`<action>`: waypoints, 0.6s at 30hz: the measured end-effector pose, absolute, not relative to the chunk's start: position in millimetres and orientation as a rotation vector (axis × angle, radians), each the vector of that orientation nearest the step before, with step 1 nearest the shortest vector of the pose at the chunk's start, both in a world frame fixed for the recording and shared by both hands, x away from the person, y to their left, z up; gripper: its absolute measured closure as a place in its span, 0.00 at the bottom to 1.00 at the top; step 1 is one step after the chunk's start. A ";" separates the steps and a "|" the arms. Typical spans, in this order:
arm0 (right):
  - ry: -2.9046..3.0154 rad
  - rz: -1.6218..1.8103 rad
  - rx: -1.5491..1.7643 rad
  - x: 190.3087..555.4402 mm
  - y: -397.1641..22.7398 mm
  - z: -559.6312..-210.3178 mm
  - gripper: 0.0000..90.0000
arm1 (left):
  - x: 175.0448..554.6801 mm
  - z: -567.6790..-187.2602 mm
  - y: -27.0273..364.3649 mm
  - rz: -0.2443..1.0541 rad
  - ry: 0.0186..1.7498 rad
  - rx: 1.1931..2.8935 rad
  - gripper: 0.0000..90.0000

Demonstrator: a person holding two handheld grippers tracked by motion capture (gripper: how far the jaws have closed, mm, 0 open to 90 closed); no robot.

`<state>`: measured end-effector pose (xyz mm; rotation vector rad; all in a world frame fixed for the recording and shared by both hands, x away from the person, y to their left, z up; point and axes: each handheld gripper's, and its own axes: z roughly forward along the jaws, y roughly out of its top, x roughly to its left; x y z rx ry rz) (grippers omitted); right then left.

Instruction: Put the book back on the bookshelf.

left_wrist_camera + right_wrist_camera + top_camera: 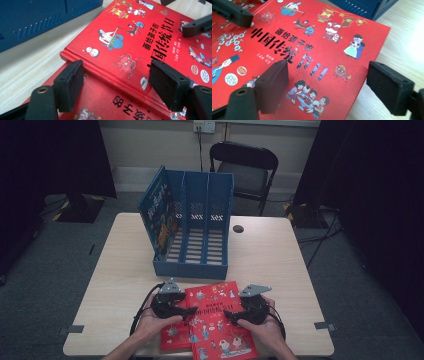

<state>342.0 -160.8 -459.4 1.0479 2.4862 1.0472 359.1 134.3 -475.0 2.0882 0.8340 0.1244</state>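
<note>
Left tongs (189, 311) gape wide over the top red book's (217, 317) spine edge, gripping nothing; right tongs (231, 316) stand wide over its cover; book lies on another book (175, 337), near desk (125, 270) edge.

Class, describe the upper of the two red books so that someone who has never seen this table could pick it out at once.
Start at the blue file rack standing mid-table. On the table's near edge in front of it lie two red books, between the two hand-held grippers. The top red book is the one showing its whole cover of cartoon figures and black Chinese lettering; the lower red book peeks out only at its left.
</note>
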 end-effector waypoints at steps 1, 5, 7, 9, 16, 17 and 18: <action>2.488 1.047 1.046 342.0 -160.5 -459.5 0.18 | 362.5 -474.2 133.5 0.124 0.835 2.096 0.30; 2.496 1.049 1.039 341.3 -159.3 -460.1 0.15 | 371.9 -475.7 130.4 0.143 0.865 2.073 0.29; 2.495 1.065 1.045 341.3 -160.5 -460.4 0.15 | 371.0 -476.7 130.9 0.156 0.862 2.064 0.29; 2.486 1.083 1.062 343.2 -162.9 -462.6 0.15 | 369.1 -476.8 132.7 0.146 0.845 2.068 0.29; 2.484 1.131 1.114 347.8 -168.1 -466.1 0.15 | 346.2 -472.6 132.4 0.089 0.799 2.123 0.32; 2.485 1.133 1.116 347.9 -168.2 -466.3 0.15 | 344.5 -472.1 131.8 0.085 0.796 2.129 0.31; 2.486 1.135 1.117 348.2 -168.5 -466.5 0.15 | 344.3 -472.4 132.0 0.081 0.797 2.124 0.30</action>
